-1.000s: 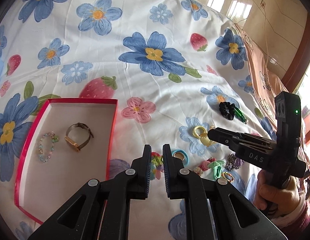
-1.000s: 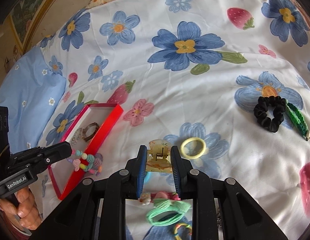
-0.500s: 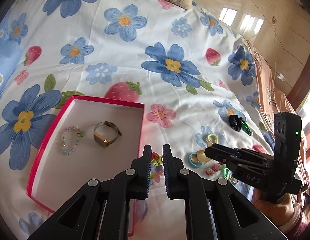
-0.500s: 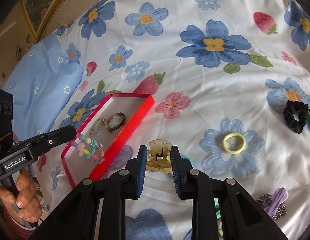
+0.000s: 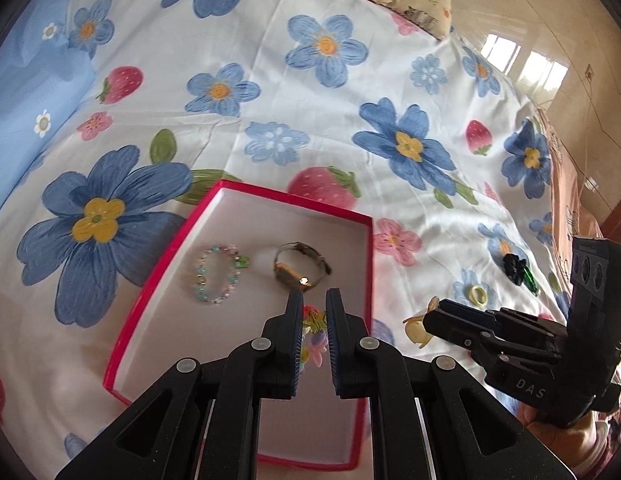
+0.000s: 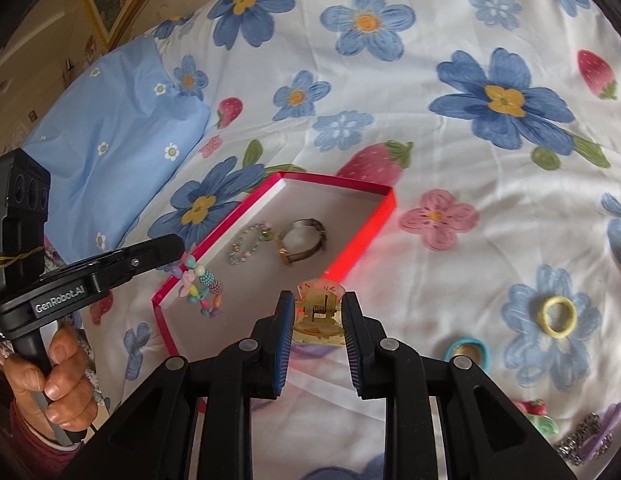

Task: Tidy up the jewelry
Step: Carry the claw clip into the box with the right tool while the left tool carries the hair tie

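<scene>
A red box with a white inside (image 5: 246, 196) (image 6: 374, 216) lies on the flowered sheet. In it lie a pastel bead bracelet (image 5: 216, 276) (image 6: 248, 246) and a watch (image 5: 302, 268) (image 6: 302, 240). My left gripper (image 5: 313, 308) (image 6: 178, 246) is shut on a colourful bead bracelet (image 5: 312, 334) (image 6: 202, 290), which hangs over the box's near part. My right gripper (image 6: 316, 304) (image 5: 428, 314) is shut on a yellow hair claw clip (image 6: 320, 312) (image 5: 418, 326), just above the box's right edge.
On the sheet to the right lie a yellow ring (image 6: 558, 316) (image 5: 479, 295), a blue ring (image 6: 468, 354), a black scrunchie with a green clip (image 5: 516, 266) and more trinkets (image 6: 582, 436). A blue pillow (image 6: 110, 136) lies at the left.
Both grippers have moved left toward the red box with their items held. The box now sits nearer and more central in both views.
</scene>
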